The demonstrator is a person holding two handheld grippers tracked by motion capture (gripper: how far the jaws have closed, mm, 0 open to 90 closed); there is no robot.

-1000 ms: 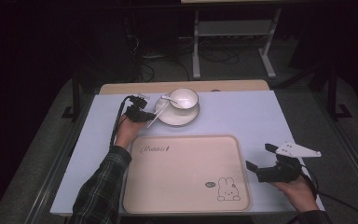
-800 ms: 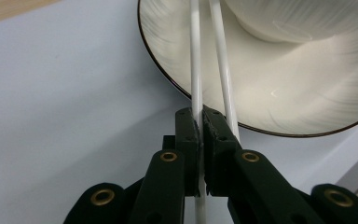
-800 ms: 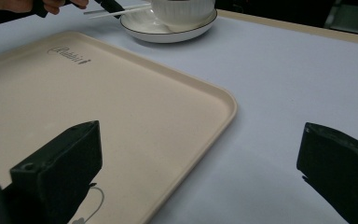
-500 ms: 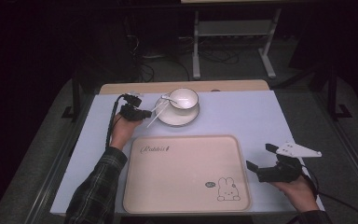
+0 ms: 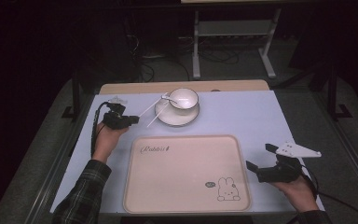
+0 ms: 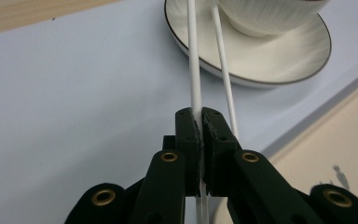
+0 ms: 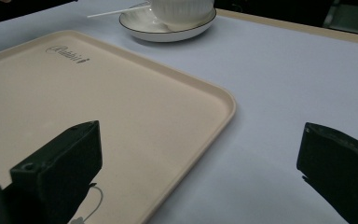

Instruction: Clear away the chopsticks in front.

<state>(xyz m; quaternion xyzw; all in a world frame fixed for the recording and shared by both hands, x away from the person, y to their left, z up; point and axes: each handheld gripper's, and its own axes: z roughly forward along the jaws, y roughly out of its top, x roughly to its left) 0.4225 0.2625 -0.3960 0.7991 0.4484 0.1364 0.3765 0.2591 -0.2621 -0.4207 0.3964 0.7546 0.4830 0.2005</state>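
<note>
High view: one tray, one saucer with one cup on it, two grippers. The left gripper holds a white stick left of the saucer; the right gripper hovers beside the tray.

Left gripper view: jaws clamped on one stick; a second lies alongside, over the saucer.

Right gripper view: jaws wide apart over the tray's corner.

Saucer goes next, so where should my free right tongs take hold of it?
Pinch the saucer's raised rim at its near right edge, coming low from the right: the cup fills the middle, white sticks cross the left.
</note>
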